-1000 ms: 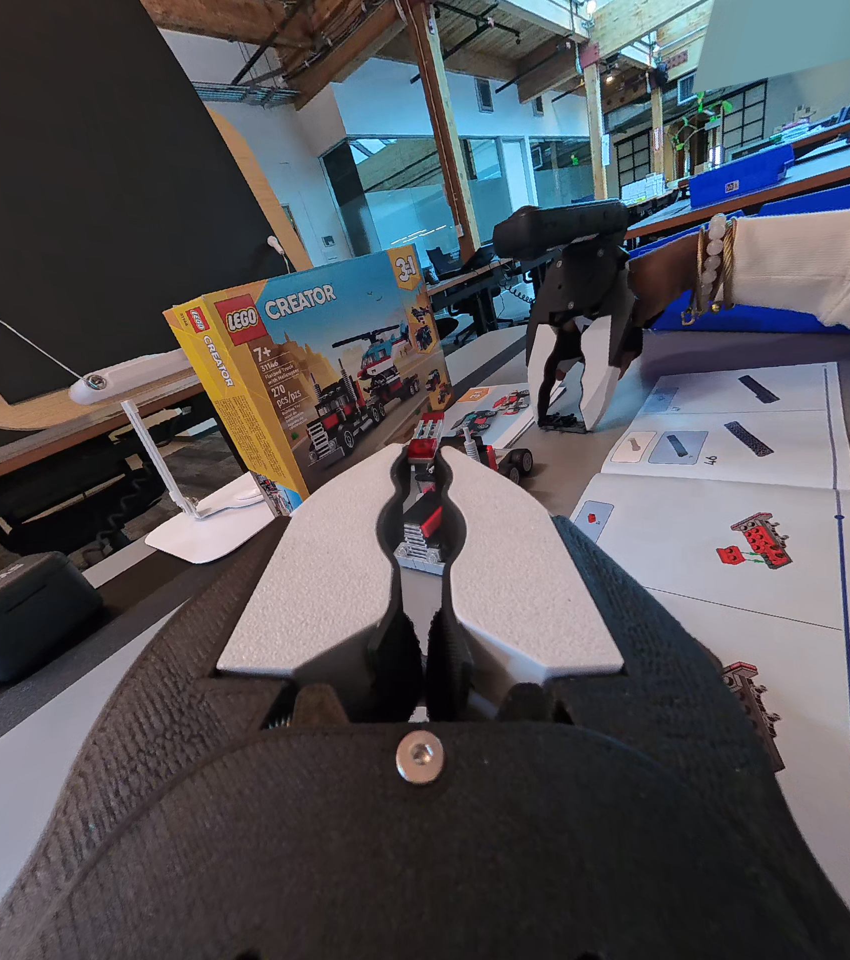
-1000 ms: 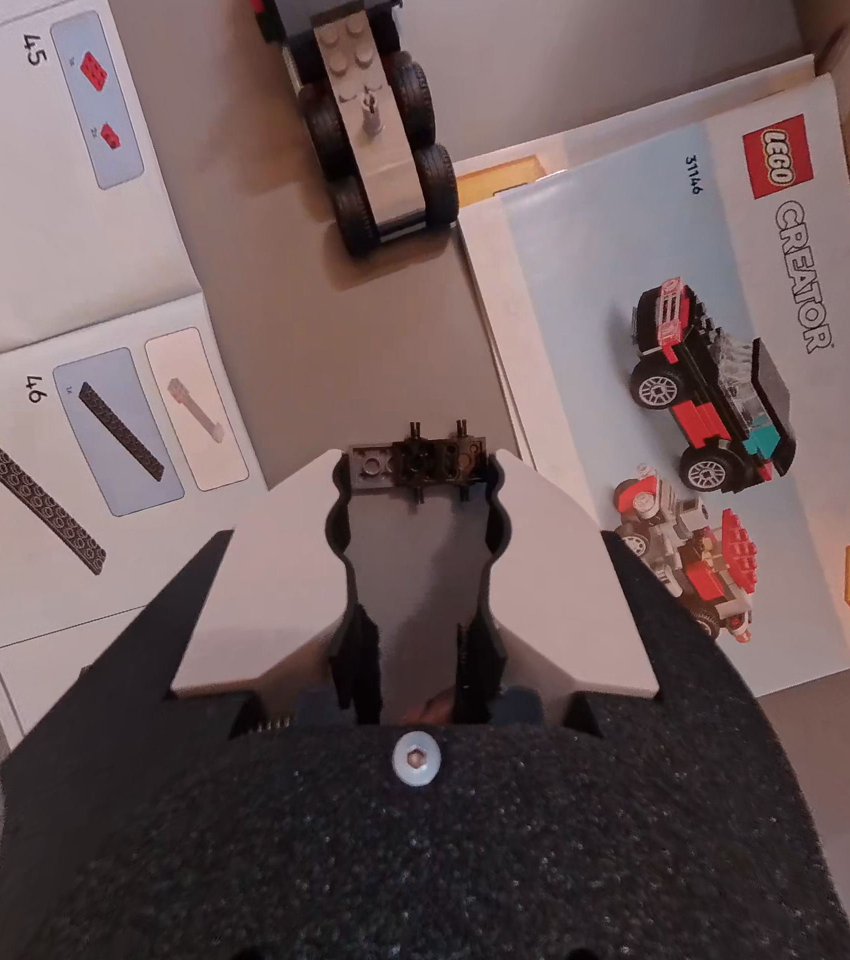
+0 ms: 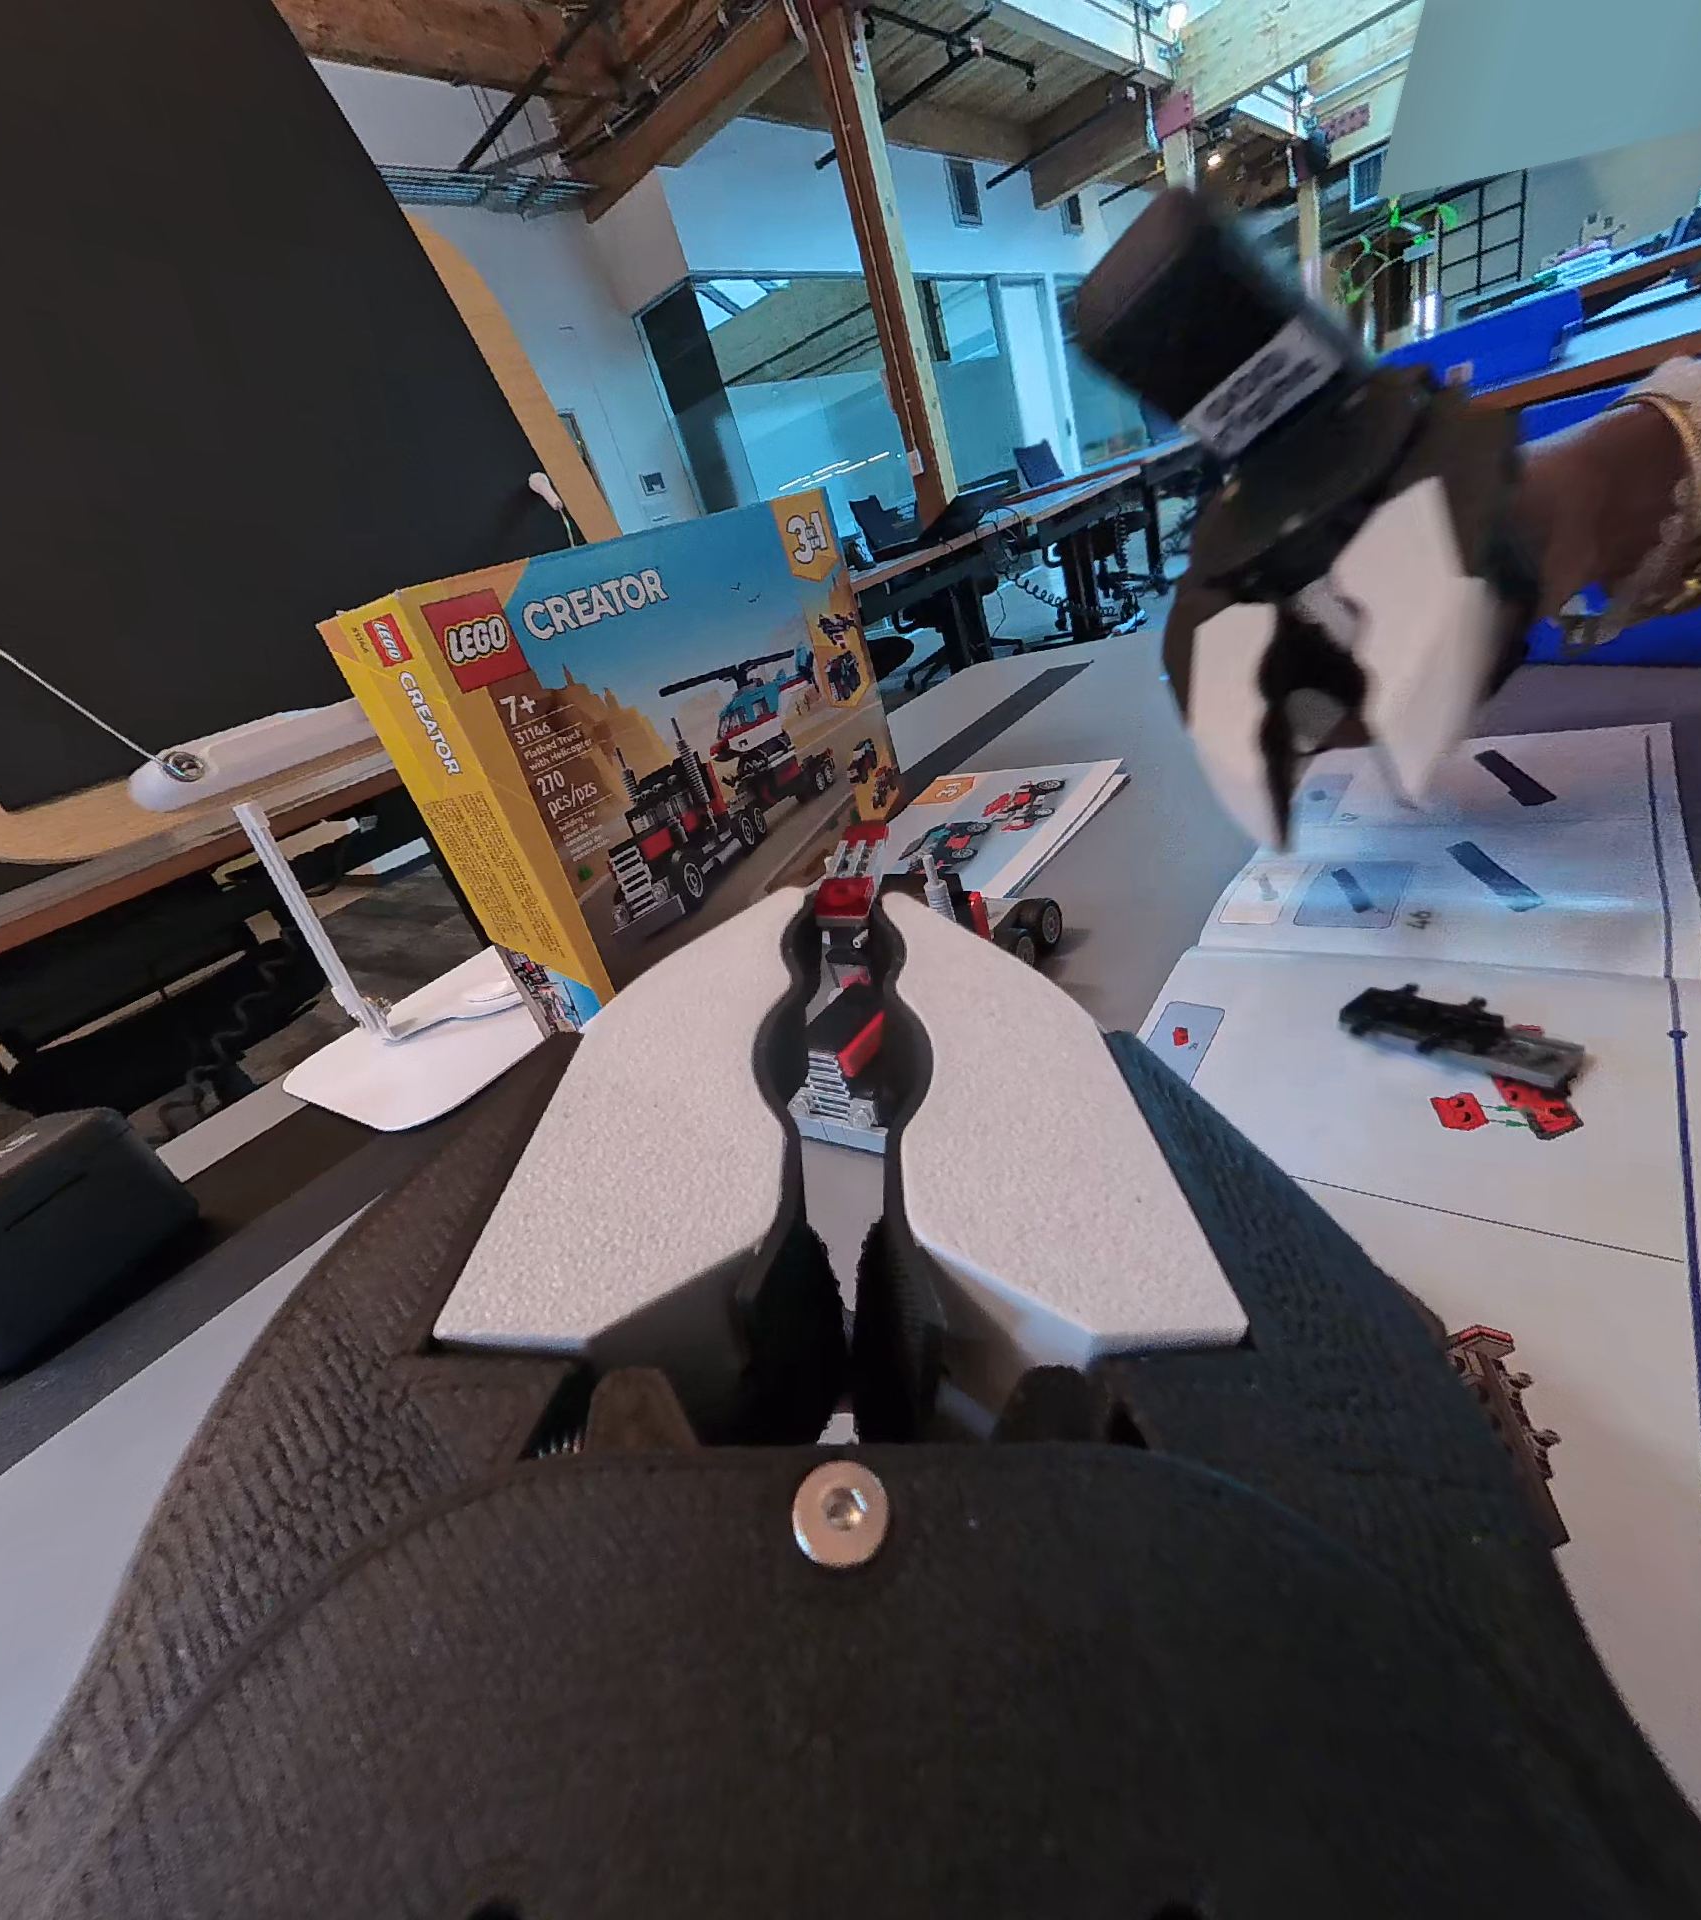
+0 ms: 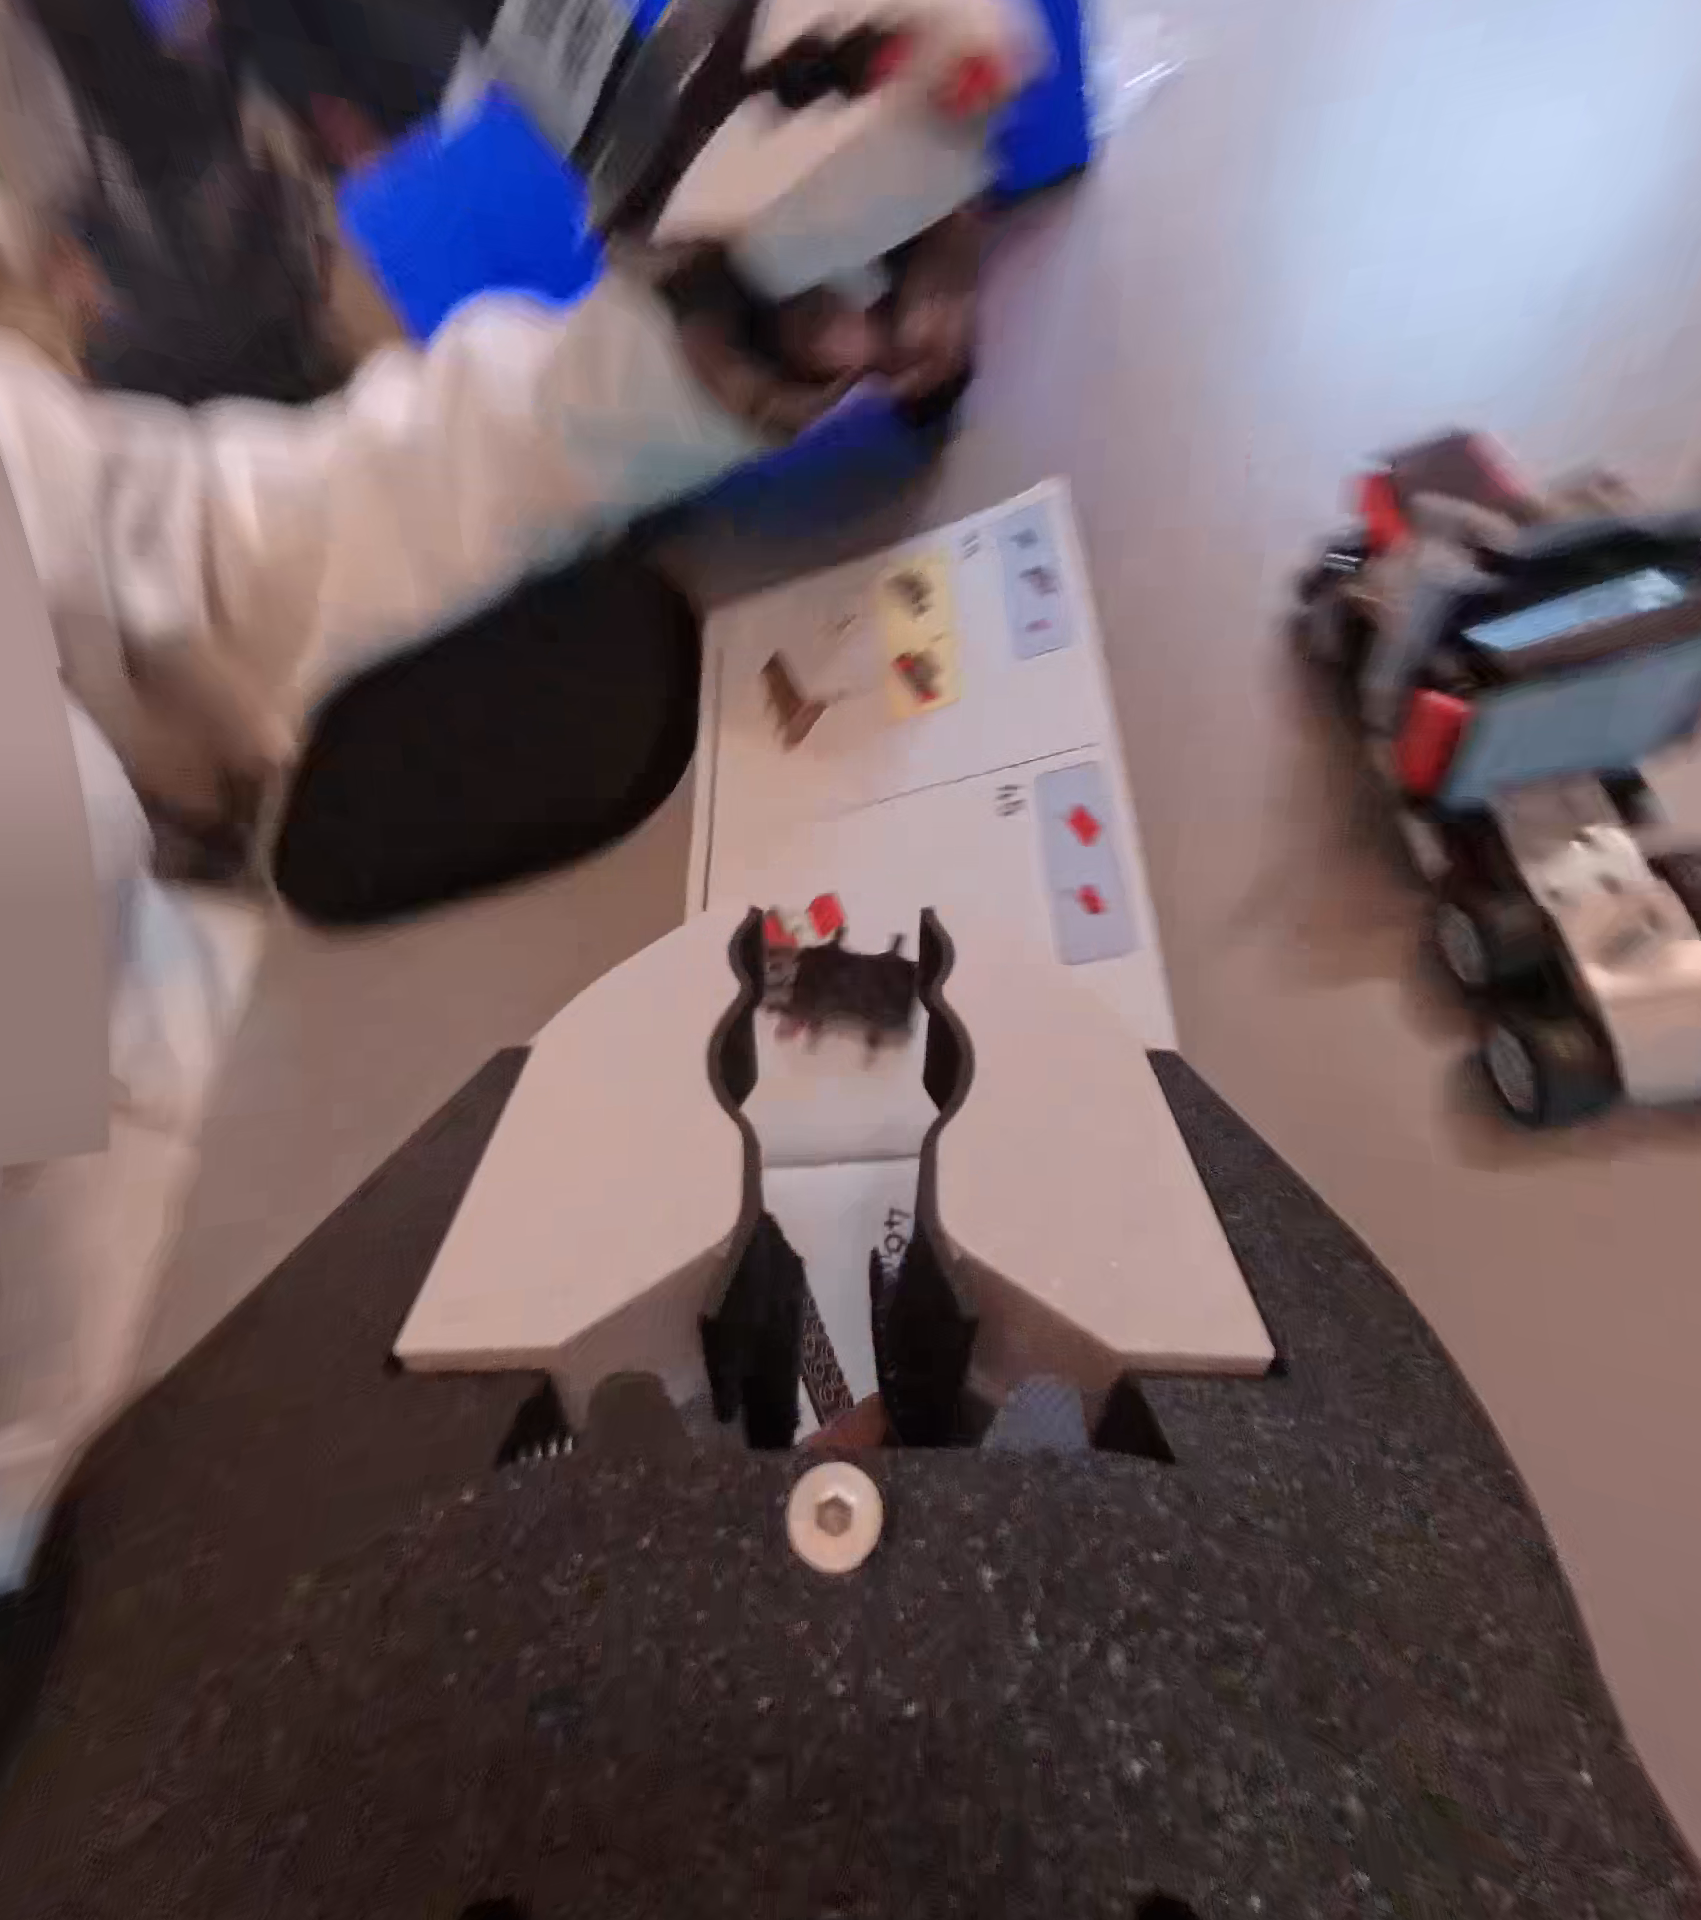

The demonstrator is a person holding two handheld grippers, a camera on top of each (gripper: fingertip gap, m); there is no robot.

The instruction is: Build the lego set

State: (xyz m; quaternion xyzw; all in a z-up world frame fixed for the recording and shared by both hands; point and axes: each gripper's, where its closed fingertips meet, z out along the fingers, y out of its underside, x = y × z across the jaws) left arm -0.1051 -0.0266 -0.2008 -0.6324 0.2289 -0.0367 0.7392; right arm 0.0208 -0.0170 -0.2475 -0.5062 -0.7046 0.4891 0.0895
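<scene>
1. Left wrist view: my left gripper has its fingers drawn close, with only a narrow gap between the tips. The red, black and grey lego truck shows through that gap on the grey table; I cannot tell whether the pads touch it.
2. Same view: the lego box stands upright just beyond the truck, to the left. A closed booklet lies flat behind the truck.
3. Same view: the open instruction book lies to the right. A small black and grey lego assembly rests on its page, free of both grippers.
4. Same view: my right gripper hangs blurred above the far page, tips pointing down and apart, with nothing between them. A white stand and a dark case sit at the left.
5. Right wrist view: heavily blurred. My right gripper is spread wide and grips nothing.
6. Same view: the small assembly appears between the fingers, lying on the instruction book below them.
7. Same view: the truck stands on the table to the right, well apart from the book. My left gripper shows blurred at the top, beyond a pale sleeve.
</scene>
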